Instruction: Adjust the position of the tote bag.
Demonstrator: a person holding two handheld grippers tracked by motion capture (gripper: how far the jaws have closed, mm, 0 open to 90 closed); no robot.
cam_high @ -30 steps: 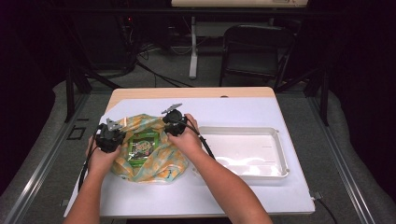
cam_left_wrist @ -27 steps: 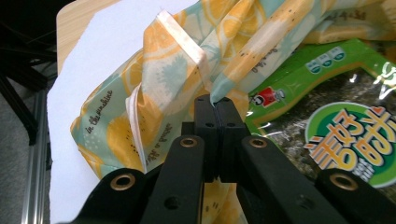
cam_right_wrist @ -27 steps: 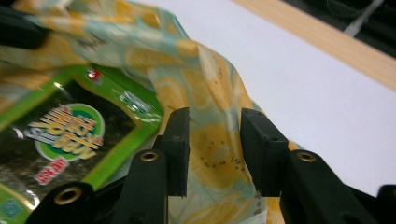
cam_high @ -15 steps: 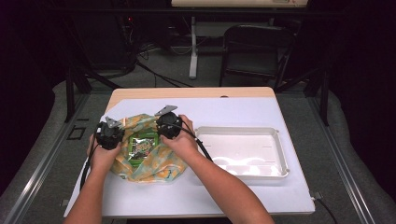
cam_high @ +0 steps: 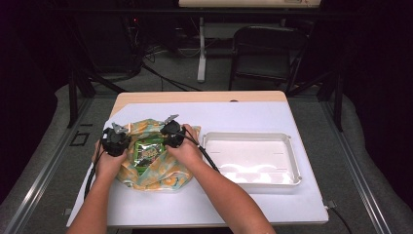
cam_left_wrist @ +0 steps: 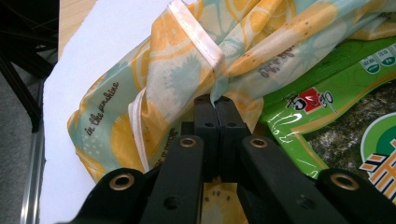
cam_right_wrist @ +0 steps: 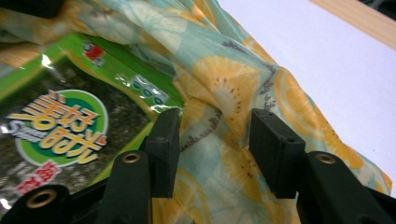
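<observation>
Since a second ago the right tongs [cam_high: 171, 132] have slid leftward over the fruit-print cloth [cam_high: 155, 168], closing in on the left tongs [cam_high: 116, 140]; that suggests the cloth's edges are being gathered over the green seaweed snack packet [cam_high: 147, 151]. The left tongs are clamped on a hemmed fold of thin, slippery-looking fabric; the right tongs stand apart, straddling a crease. The glossy, crinkly packet lies on the cloth at the worktop's [cam_high: 253, 114] left; the white tray [cam_high: 292, 161] probably sits empty.
</observation>
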